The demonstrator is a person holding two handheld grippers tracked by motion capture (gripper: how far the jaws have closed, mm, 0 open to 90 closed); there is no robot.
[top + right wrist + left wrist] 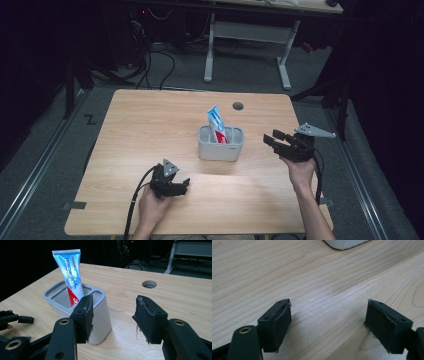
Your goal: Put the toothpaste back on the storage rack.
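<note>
Now my right gripper (274,138) hangs just beside the grey holder (221,144), on its right, with its jaws partly apart and nothing between them. A toothpaste tube (70,275) stands tilted in the holder's middle slot, cap end down. My left gripper (182,186) rests low on the wooden table (150,125), near the holder's front left, jaws wide and holding nothing.

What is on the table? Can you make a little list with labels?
table: pale wood, round hole near far edge
holder: grey, with compartments, mid-table
toothpaste: blue, white and red tube standing tilted in holder
left gripper: open, nothing between jaws
right gripper: open, beside the holder, nothing between jaws
</note>
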